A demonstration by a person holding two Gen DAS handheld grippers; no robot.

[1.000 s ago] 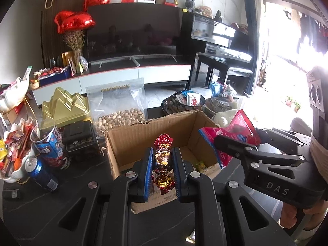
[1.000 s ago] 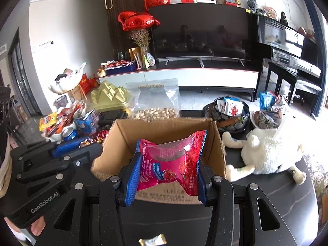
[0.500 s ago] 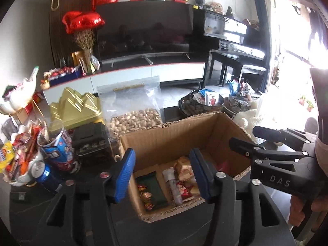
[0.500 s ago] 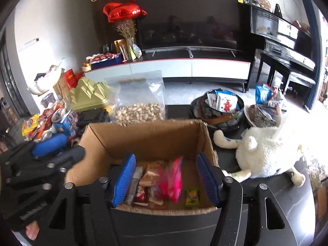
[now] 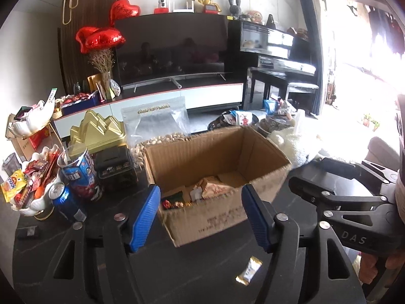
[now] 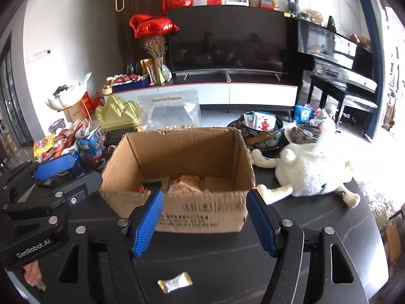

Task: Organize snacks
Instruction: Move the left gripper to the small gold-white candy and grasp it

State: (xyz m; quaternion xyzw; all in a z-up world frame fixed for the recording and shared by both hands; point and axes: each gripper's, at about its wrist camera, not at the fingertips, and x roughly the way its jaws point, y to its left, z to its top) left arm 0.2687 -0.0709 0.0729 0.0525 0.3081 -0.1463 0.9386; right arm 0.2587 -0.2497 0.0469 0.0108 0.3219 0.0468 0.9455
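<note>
Both jaws are seen opening, nothing gripped: left gripper (image 5: 201, 214) and right gripper (image 6: 205, 224) are held empty before the cardboard box (image 6: 202, 212). A gold-wrapped candy (image 6: 174, 285) is left on the dark table (image 6: 316, 217) nearest the cameras. Snack packets (image 6: 184, 185) are seen inside the box. Beyond it, a bag of pistachios (image 5: 157, 124) is stood.

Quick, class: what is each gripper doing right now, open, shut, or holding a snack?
Left gripper: jaws opening, nothing between them, in front of the cardboard box.
Right gripper: jaws opening, empty too.
</note>
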